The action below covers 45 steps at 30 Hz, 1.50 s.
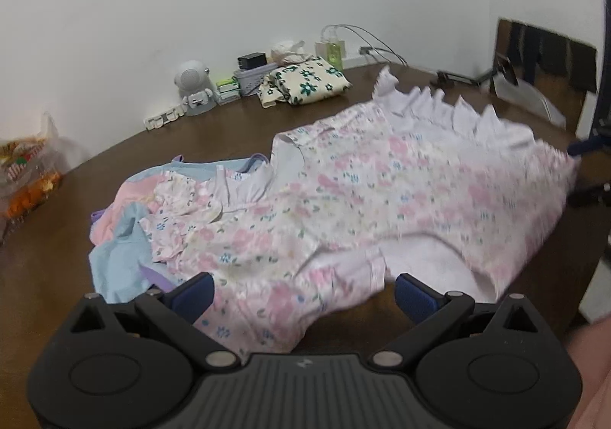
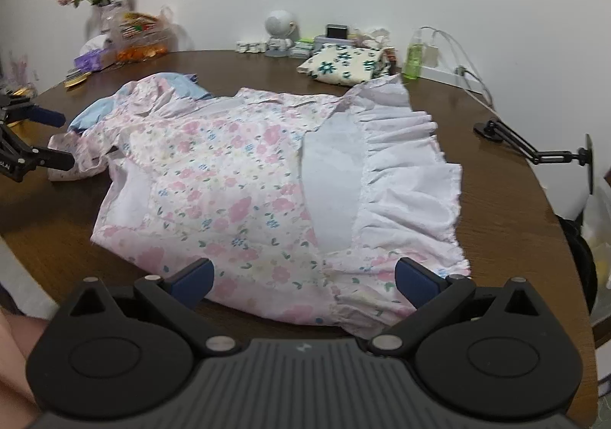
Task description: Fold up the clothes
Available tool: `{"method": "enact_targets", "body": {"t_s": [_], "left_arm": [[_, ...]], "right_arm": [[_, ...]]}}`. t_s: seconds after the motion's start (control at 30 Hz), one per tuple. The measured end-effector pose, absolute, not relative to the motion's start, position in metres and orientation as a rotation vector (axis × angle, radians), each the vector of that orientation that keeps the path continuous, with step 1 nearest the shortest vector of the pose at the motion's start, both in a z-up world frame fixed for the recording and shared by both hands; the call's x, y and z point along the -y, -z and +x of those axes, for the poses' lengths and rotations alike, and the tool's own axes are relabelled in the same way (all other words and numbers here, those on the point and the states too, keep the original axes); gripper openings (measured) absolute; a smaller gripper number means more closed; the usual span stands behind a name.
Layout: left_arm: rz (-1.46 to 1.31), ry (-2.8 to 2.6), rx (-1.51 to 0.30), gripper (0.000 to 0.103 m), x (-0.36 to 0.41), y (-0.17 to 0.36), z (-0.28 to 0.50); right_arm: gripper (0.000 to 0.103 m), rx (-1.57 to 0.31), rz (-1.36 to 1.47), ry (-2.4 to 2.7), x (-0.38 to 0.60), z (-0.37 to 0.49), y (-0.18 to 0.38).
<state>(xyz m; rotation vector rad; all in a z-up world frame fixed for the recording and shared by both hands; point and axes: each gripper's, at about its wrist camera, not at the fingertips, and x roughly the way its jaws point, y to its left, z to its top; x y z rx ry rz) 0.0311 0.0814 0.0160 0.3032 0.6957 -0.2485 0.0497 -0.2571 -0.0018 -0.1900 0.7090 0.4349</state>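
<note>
A pink floral dress (image 1: 343, 207) with a white ruffled hem (image 2: 404, 169) lies spread on the brown table (image 2: 496, 200). It also shows in the right wrist view (image 2: 229, 192). My left gripper (image 1: 303, 293) is open, its fingers wide apart over the dress's near edge. My right gripper (image 2: 303, 280) is open over the skirt's near edge. The left gripper also shows at the left of the right wrist view (image 2: 57, 141), beside a sleeve. A pale blue and pink garment (image 1: 118, 249) lies under the dress's top end.
A folded cream floral cloth (image 2: 343, 64) lies at the back, next to a white robot toy (image 2: 280, 34), small boxes and a green bottle (image 2: 412, 57). A flower vase (image 2: 110, 15) and snack bags (image 2: 141, 39) stand back left. A black phone arm (image 2: 534, 146) is at the right.
</note>
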Motion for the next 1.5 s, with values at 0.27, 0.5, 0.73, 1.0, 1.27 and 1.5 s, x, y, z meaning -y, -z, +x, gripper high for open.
{"method": "enact_targets", "body": {"t_s": [0.27, 0.5, 0.73, 1.0, 1.27, 1.5], "left_arm": [[0.455, 0.206, -0.748, 0.099, -0.077, 0.008, 0.04], [0.391, 0.116, -0.727, 0.098, -0.096, 0.001, 0.039], [0.327, 0.077, -0.738, 0.099, -0.112, -0.005, 0.036], [0.284, 0.058, -0.787, 0.099, -0.124, 0.008, 0.043], [0.175, 0.144, -0.838, 0.098, -0.139, 0.01, 0.06], [0.097, 0.177, -0.839, 0.062, -0.145, 0.01, 0.06]], "right_arm": [[0.102, -0.746, -0.338, -0.511, 0.238, 0.048, 0.003], [0.102, -0.753, -0.317, -0.506, 0.236, 0.05, 0.0], [0.103, -0.783, -0.217, -0.518, 0.235, 0.058, -0.002], [0.099, -0.779, -0.353, -0.549, 0.219, 0.054, 0.001], [0.08, -0.8, -0.417, -0.695, 0.2, 0.054, 0.007], [0.054, -0.845, -0.466, -0.756, 0.188, 0.061, 0.013]]}}
